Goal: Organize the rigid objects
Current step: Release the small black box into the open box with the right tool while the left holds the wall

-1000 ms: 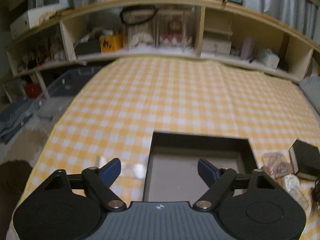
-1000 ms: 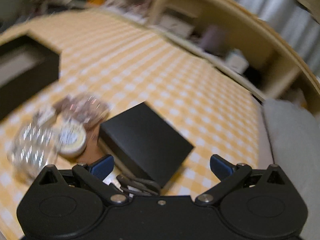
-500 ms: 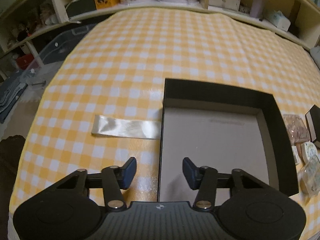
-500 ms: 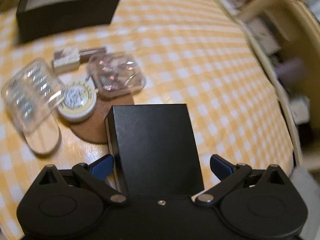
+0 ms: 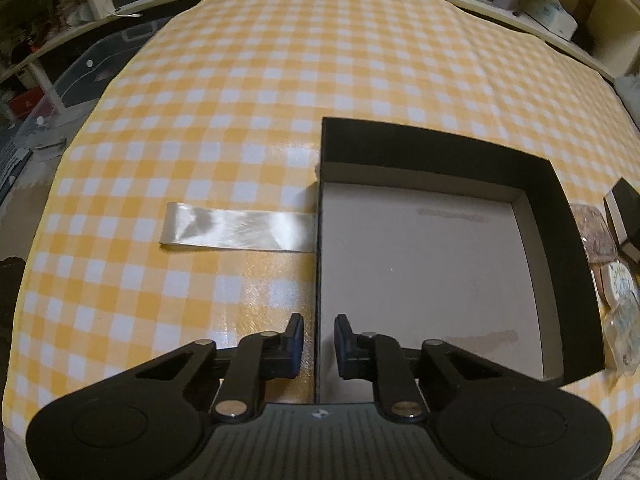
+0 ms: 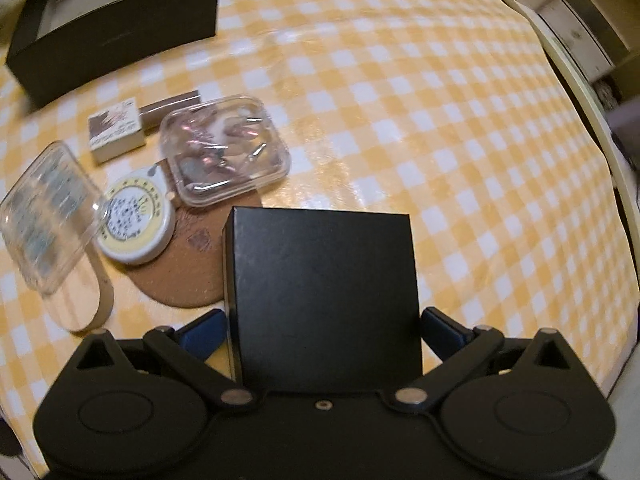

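A large open black box (image 5: 440, 136) with a pale grey floor lies on the yellow checked tablecloth. My left gripper (image 5: 318, 344) straddles its left wall near the front corner. The jaws are closing, one pad on each side of the thin wall with small gaps still showing. In the right wrist view a small closed black box (image 6: 324, 280) sits between the wide-spread blue pads of my right gripper (image 6: 322, 330). The pads stand close beside its two sides. The large box (image 6: 120, 20) shows at the top left there.
A satin ribbon strip (image 5: 236, 226) runs out from under the large box's left side. Left of the small box lie a cork coaster (image 6: 192, 272), round tin (image 6: 134, 216), clear trinket case (image 6: 224, 156), another clear case (image 6: 44, 216), small white box (image 6: 116, 130) and wooden piece (image 6: 84, 300). Shelves line the far side.
The left gripper sank and tipped down over the large box's left wall while its jaws narrowed. The right gripper swung over the small black box, which now lies between its fingers.
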Demonstrator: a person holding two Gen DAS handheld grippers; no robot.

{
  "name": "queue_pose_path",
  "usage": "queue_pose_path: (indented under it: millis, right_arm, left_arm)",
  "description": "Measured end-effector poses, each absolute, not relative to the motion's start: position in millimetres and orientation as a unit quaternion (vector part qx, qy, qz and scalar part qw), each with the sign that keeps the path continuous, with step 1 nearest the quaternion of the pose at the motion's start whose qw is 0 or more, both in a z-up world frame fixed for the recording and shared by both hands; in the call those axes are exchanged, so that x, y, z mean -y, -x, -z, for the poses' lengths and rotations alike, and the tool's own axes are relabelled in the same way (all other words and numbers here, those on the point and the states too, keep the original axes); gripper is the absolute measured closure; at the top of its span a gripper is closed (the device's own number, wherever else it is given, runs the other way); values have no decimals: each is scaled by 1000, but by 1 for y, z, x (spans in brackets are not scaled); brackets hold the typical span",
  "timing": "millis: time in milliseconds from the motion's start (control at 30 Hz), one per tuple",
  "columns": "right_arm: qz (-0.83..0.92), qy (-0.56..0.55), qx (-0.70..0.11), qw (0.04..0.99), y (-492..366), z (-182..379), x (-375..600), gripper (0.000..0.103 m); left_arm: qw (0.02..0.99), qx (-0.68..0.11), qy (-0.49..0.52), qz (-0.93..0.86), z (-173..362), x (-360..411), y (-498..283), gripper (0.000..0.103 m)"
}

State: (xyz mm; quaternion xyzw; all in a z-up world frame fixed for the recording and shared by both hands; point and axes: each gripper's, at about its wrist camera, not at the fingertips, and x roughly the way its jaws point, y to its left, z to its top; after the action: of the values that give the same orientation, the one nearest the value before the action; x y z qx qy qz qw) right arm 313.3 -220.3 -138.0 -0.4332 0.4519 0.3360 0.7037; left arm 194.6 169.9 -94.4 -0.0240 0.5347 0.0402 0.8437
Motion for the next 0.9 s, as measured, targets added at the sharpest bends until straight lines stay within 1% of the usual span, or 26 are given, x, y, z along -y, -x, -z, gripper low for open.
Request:
queue_pose_path:
  millis: [100,233,300,333,367,400,433,467,500,567,600,767,800,833,900]
  right_arm:
    - [-311,396,-472,724,-322,137,219,0]
    - [-259,286,-521,761,-338,126,219,0]
    - [-237,235,-535,776,-341,120,218,8]
    - [-224,214,-539,783,-341,116,218,10]
    - [-217,199,-541,788,-341,113,217,13]
    - [-215,182,-544,790,-341,111,217,11]
    - [-214,174,-542,794,-341,109,216,10]
    - [-218,178,-540,793,-341,109,213,7]
    - [-223,190,-538,791,-340,108,211,4]
    - [-231,228,-528,785,-337,110,209,3]
    - [-239,248,-526,778,-337,112,210,0]
    - [-314,283,-516,745,-337,121,223,0]
    - [-320,275,-519,743,-339,123,227,0]
    - [-322,261,-525,743,-341,126,230,0]
    - [-313,230,-544,744,-349,133,236,0]
  left_arm:
    - [845,-532,24,-41,96,-167,-194,86]
    - [846,-530,27,-42,95,-164,-192,86]
    - [846,-531,27,-41,95,-165,-192,86]
    - [846,-531,27,-41,95,-165,-191,86]
    - [846,-531,27,-41,95,-165,-192,86]
    - [845,-532,27,-41,95,-167,-192,86]
    - [845,-533,27,-40,94,-167,-190,86]
    - [845,-533,27,-40,94,-167,-189,86]
    - [844,-534,28,-38,94,-166,-188,86]
    - [844,-534,30,-36,92,-167,-185,86]
    - [844,-534,31,-34,92,-167,-184,86]
    - [844,-535,28,-31,93,-169,-178,86]
    - [844,-535,26,-29,94,-168,-178,87]
    - [843,-536,25,-26,95,-168,-177,91]
    - [842,-539,21,-24,97,-165,-177,92]
